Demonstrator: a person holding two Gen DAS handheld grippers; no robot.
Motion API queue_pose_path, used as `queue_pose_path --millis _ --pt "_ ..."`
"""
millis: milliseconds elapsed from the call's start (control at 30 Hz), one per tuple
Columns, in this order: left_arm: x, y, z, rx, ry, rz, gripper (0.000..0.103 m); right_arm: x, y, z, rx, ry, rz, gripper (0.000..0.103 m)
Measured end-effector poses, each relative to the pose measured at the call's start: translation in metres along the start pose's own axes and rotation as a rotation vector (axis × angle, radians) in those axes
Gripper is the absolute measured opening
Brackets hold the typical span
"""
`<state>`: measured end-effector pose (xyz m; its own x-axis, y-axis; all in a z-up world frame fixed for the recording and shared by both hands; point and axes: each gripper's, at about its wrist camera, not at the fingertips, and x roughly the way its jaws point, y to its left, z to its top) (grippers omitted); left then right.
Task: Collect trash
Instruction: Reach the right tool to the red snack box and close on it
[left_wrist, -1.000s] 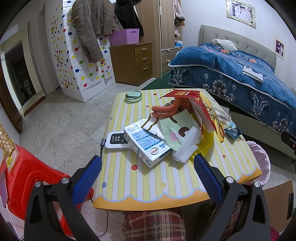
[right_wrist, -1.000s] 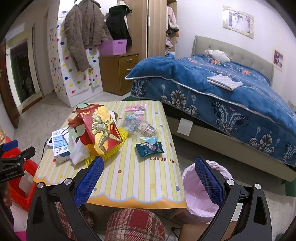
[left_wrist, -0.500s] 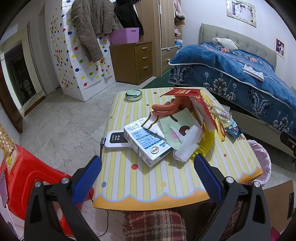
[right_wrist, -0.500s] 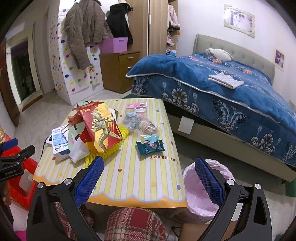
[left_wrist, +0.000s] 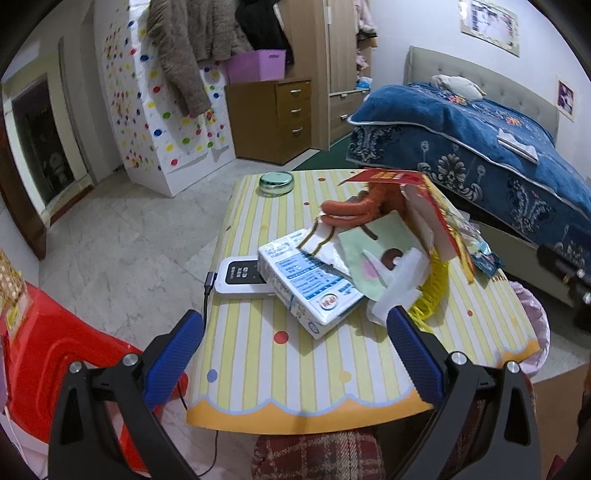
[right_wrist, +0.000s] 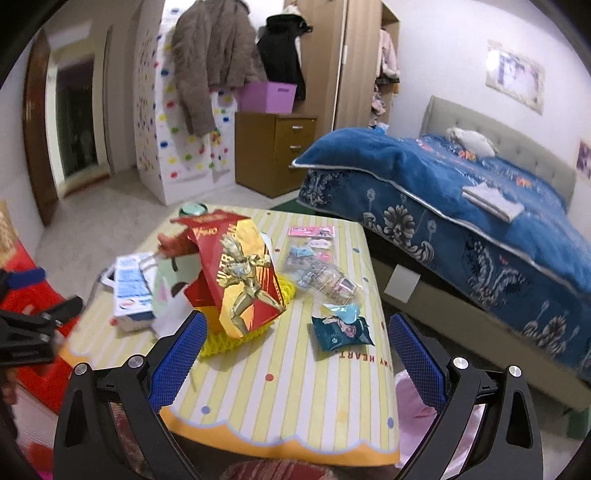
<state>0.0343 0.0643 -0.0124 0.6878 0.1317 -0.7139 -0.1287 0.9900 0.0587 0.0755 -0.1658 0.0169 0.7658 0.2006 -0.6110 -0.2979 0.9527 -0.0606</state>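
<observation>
Trash: teal snack wrapper (right_wrist: 341, 328) on striped table (right_wrist: 295, 387), 12 o'clock of right gripper (right_wrist: 295, 352), jaws wide, empty | left gripper (left_wrist: 295, 350) wide, empty; blue-white carton (left_wrist: 310, 282) at its 12 o'clock | red-gold toy box (right_wrist: 240, 273) at right gripper's 11 o'clock | pink bin bag (right_wrist: 413, 413) at 3 o'clock, beside table.

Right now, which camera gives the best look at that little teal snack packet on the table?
The right wrist view: the teal snack packet lies flat and fully visible near the striped table's front edge. In the left wrist view only a sliver shows behind the red box.
</observation>
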Motion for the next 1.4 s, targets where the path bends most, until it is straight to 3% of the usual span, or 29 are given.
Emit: queue_pose_path --millis 167,233,567,700,867,933,1133,1300,1367,1400 --pt "0.015 0.011 0.007 -0.035 0.025 0.017 0.096 0.023 0.023 0.001 -0.097 0.017 0.047 0.090" --pt "0.020 0.014 0.009 -0.034 0.024 0.020 0.096 0.031 0.032 0.003 -0.131 0.025 0.047 0.062" --pt "0.038 0.016 0.017 -0.035 0.017 -0.013 0.096 0.077 0.056 0.020 -0.206 0.059 0.068 0.062" --pt "0.042 0.016 0.016 -0.028 0.017 -0.027 0.096 0.089 0.057 0.026 -0.205 0.069 0.057 0.056" --pt "0.043 0.017 0.014 -0.030 0.018 -0.041 0.096 0.093 0.056 0.029 -0.183 0.087 0.071 0.034" --pt "0.042 0.017 0.013 -0.031 0.017 -0.044 0.096 0.091 0.056 0.029 -0.176 0.092 0.087 0.020" --pt "0.034 0.017 0.009 -0.031 0.009 -0.050 0.096 0.073 0.051 0.035 -0.138 0.073 0.122 0.002" --pt "0.030 0.016 0.008 -0.033 0.005 -0.052 0.096 0.063 0.040 0.040 -0.111 0.045 0.124 0.001" --pt "0.027 0.016 0.006 -0.032 0.001 -0.052 0.096 0.060 0.039 0.040 -0.117 0.028 0.128 0.014" --pt "0.027 0.016 0.006 -0.033 -0.001 -0.050 0.096 0.059 0.039 0.040 -0.121 0.018 0.129 0.035"
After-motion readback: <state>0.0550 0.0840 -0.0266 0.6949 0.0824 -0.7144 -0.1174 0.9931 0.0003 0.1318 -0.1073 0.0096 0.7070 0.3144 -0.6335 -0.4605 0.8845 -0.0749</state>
